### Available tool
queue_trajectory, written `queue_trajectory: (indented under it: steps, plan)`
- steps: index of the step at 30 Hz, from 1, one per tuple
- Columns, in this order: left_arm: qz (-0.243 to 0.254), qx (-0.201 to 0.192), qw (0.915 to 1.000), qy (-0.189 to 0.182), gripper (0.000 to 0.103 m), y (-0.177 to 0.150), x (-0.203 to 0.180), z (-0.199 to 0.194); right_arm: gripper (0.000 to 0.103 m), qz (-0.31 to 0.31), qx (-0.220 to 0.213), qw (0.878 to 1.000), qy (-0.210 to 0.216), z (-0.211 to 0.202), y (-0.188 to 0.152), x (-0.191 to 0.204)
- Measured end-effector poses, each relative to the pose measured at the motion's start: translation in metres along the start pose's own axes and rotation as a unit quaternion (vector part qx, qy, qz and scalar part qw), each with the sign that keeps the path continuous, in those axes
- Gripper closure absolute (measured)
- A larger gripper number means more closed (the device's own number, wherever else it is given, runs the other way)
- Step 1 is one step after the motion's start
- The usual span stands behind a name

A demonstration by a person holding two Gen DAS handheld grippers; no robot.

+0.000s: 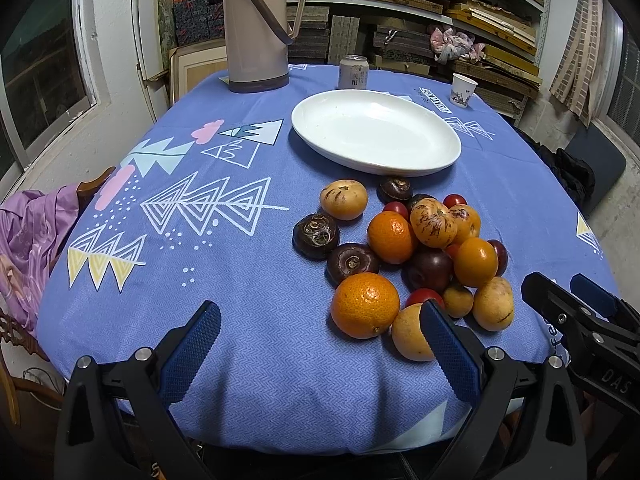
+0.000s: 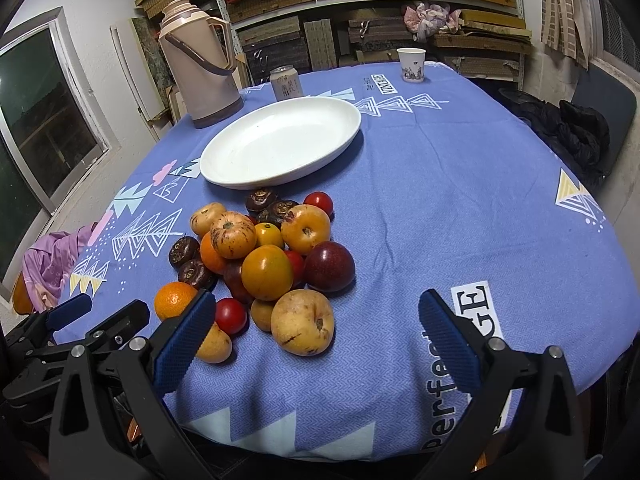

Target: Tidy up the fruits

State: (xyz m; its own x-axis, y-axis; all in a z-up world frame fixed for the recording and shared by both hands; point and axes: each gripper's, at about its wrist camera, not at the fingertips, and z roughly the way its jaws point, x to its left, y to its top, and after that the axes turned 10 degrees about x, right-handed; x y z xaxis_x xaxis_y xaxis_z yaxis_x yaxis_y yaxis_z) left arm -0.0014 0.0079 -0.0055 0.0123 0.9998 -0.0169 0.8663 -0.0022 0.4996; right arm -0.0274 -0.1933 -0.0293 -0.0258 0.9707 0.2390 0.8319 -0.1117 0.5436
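Observation:
A heap of fruit [image 1: 420, 256] [image 2: 264, 260] lies on the blue tablecloth: oranges, yellow streaked fruits, dark plums, small red tomatoes and brown water chestnuts. Behind it stands an empty white oval plate [image 1: 376, 132] [image 2: 280, 142]. My left gripper [image 1: 320, 324] is open near the table's front edge, left of the heap, its right finger in front of a yellow fruit [image 1: 410, 334]. My right gripper [image 2: 316, 320] is open too, low over the front edge, with a yellow fruit [image 2: 303, 322] lying ahead between its fingers. In each view the other gripper shows at the side.
A beige thermos [image 1: 258, 28] [image 2: 198, 64], a drink can [image 1: 353, 73] [image 2: 285, 83] and a paper cup [image 1: 463, 90] [image 2: 412, 64] stand at the table's far side. Shelves of stacked boxes fill the back wall. A purple cloth [image 1: 28, 236] hangs off a chair at left.

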Motion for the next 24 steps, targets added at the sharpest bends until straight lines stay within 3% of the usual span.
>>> queue_trajectory:
  steps: [24]
  plan:
    - [-0.001,0.006,1.0000,0.003,0.003,-0.0010,-0.0005,0.0027,0.004,0.003,0.004,1.000,0.000,0.0026,-0.0016,-0.0042]
